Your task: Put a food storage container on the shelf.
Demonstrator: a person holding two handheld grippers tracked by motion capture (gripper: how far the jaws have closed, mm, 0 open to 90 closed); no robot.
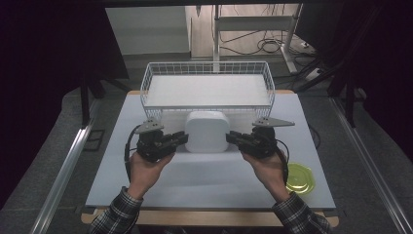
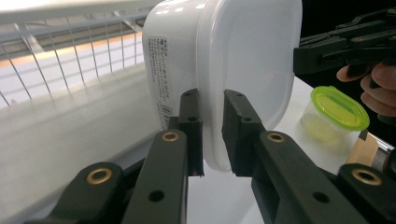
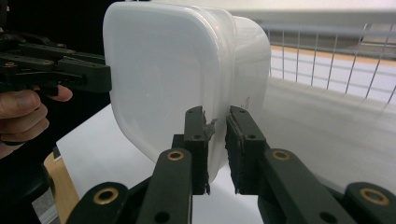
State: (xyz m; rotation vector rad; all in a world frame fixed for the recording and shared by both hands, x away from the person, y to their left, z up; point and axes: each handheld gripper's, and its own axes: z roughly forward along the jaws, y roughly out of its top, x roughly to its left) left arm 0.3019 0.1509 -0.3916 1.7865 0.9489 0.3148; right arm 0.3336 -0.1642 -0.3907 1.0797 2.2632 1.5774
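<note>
Both tongs, left (image 1: 181,138) and right (image 1: 233,137), pinch opposite rims of the white container (image 1: 207,131) between them.

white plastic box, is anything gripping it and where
Both grippers hold the white lidded plastic container: left gripper clamps its left-side rim, right gripper its right-side rim.

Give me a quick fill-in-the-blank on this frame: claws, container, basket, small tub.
1. The left claw and right claw grip the white container from ____ sides.
2. The small tub near the person's right arm has a ____ lid.
3. The wire basket sits on the ____ side of the white container from the person.
4. Each claw's jaws close on the container's ____.

Missing words: opposite; green; far; rim
</note>
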